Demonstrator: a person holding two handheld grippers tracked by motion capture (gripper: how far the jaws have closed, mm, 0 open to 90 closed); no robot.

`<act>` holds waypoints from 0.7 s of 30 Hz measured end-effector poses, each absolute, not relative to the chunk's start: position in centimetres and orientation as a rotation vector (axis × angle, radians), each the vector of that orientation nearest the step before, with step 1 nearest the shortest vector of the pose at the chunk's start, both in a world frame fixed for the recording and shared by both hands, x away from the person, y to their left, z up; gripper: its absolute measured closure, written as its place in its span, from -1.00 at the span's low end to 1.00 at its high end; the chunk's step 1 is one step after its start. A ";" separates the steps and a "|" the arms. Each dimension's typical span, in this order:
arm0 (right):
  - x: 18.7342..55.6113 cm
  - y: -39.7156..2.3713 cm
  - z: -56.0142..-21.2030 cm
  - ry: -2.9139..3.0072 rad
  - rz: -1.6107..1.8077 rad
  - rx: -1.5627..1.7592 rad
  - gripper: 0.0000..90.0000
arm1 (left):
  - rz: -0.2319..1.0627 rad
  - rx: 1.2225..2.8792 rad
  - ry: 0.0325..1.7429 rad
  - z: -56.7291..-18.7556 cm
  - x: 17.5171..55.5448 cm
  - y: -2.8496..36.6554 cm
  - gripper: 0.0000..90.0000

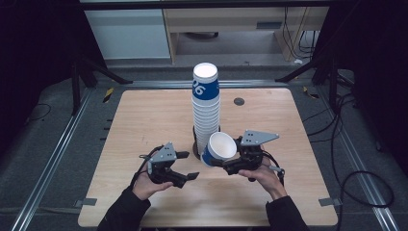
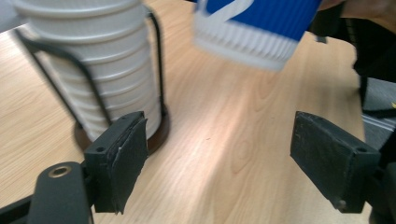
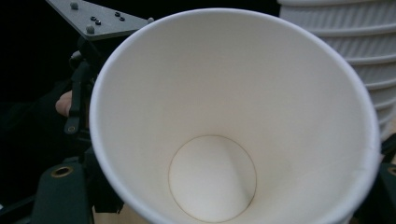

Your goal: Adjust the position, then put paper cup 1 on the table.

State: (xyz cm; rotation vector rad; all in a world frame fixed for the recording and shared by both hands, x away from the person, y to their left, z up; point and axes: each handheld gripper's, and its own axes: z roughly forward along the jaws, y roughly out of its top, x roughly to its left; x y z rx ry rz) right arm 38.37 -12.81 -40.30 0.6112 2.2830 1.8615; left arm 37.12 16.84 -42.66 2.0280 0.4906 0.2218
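cup: blurred, top cut off | stack: blurred, top cut off

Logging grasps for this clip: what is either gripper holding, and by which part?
The right gripper holds a blue-and-white paper cup by its side wall near the rim, mouth tilted up. The left gripper is open, holding nothing.

Pale wood-grain table, tall stack of white ribbed cups topped with a blue band and white numerals, thin black wire holder, blue-and-white ribbed cup with plain white inside, black grippers with grey plates.
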 end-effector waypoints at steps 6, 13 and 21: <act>38.4 -14.2 -40.1 2.241 1.838 0.673 -0.52 | 0.258 2.002 0.566 -42.4 37.6 18.4 -0.59; 38.5 -15.8 -39.9 2.187 1.770 0.740 -0.52 | 0.292 1.971 0.676 -42.2 38.3 20.3 -0.58; 39.0 -17.7 -39.6 2.098 1.661 0.866 -0.52 | 0.313 1.950 0.752 -42.4 38.9 21.8 -0.58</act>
